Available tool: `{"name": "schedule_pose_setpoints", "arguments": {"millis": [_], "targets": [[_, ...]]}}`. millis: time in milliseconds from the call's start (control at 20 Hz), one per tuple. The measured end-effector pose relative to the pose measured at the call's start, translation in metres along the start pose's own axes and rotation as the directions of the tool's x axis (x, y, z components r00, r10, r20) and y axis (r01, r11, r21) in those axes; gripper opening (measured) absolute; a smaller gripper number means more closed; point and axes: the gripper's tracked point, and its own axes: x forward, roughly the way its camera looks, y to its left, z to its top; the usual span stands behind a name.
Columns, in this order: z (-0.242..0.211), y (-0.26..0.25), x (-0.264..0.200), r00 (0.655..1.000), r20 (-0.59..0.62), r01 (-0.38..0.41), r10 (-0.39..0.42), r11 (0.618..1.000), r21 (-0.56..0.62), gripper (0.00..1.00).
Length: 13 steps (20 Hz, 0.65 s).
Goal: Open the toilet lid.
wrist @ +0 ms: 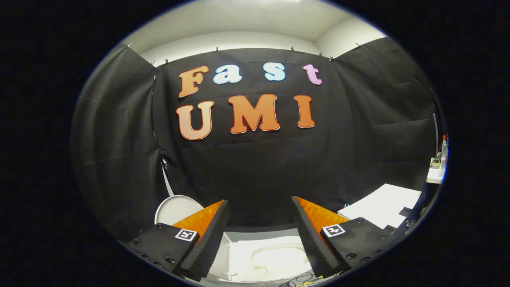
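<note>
My gripper (259,207) is spread wide with nothing between its fingers, pointed at the black cloth wall (255,167). Below and between the fingers lies the toilet (275,259), its seat showing. The lid (177,209) stands up on the left, beyond my left finger. A white box (382,209) sits far right.

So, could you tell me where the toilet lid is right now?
In the gripper view, the toilet lid stands raised just beyond the left finger, against the black cloth wall; the toilet seat lies low between the open gripper fingers.
</note>
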Motion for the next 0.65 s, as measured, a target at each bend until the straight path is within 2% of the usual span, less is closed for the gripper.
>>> {"name": "schedule_pose_setpoints", "arguments": {"millis": [300,650], "targets": [[0.002,-0.026,-0.002,0.999,0.011,0.044,-0.044,0.999,-0.012,0.98],[0.003,-0.031,-0.001,0.998,0.022,0.052,-0.052,0.998,-0.023,0.98]]}}
